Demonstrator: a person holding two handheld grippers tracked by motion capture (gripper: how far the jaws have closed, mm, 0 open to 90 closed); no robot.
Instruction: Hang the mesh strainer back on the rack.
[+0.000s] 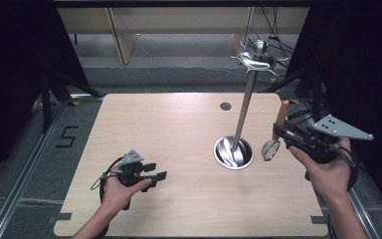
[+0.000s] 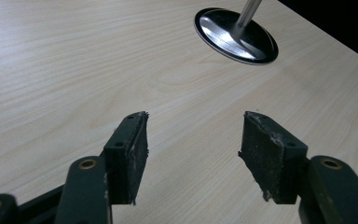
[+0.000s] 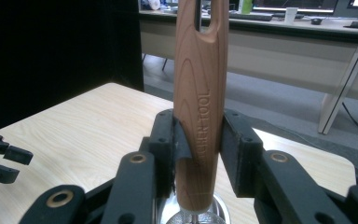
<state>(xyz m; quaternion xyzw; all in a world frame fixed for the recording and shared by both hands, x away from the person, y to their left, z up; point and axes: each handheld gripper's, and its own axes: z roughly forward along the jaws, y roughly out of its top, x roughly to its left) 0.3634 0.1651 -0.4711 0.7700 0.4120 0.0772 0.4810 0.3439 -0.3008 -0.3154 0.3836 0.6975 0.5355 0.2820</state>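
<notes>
Right tongs in the high view hang just off the table's right edge, clamped on a wooden handle that stands nearly upright, tilted a little to the far right, with a small round strainer head hanging at its lower end, just right of the stand's base. That base is a round, shiny metal dish right of the table's centre, and a slim pole rises from it, leaning slightly to the far side, up to a cluster of hooks at its top. Left tongs sit low over the near left part of the table, held level in the left hand, pointing right, jaws apart with nothing between them. Seen from the left gripper view, the left tongs stand wide apart above bare wood, both worn pads clear of the surface as far as can be told, and the base with the foot of the pole lies farther off at the upper right. Seen from the right gripper view, the right tongs are pressed against both sides of the handle, which rises straight up between them and has a slot near its top; embossed lettering runs along the wood. Below the grip a bit of the shiny head peeks out. At the left edge, well apart, the left tongs show with jaws apart.
</notes>
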